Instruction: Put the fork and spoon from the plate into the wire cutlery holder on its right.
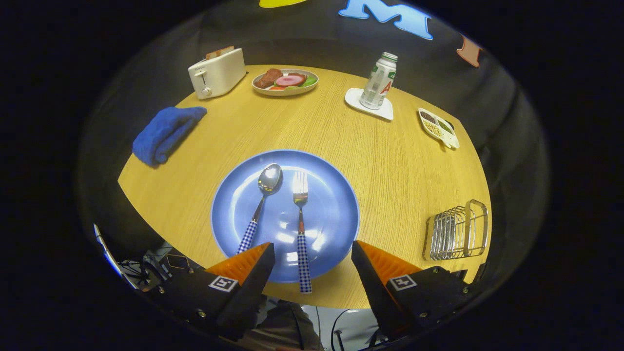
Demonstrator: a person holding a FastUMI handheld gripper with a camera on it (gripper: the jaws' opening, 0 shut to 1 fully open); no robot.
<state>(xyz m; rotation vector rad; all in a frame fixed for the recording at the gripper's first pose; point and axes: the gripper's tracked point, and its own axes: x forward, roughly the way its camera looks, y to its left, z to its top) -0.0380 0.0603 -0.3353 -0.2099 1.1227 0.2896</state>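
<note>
Glossy blue plate (331, 204); shiny metal spoon (269, 179), fork (300, 187); wire holder (456, 234) bare metal; wood-grain surface (390, 161) matt; fingers (258, 265) spread apart.

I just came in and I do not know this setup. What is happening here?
A hand-held gripper hangs open over the near edge of a blue plate on a wooden table. A spoon and a fork lie side by side on the plate; the fork's handle lies between the fingers, untouched. The wire cutlery holder stands to the plate's right, with no cutlery in it yet.

Staged dining booth, seemingly; black cloth wall (302, 34); laid table (390, 161).
</note>
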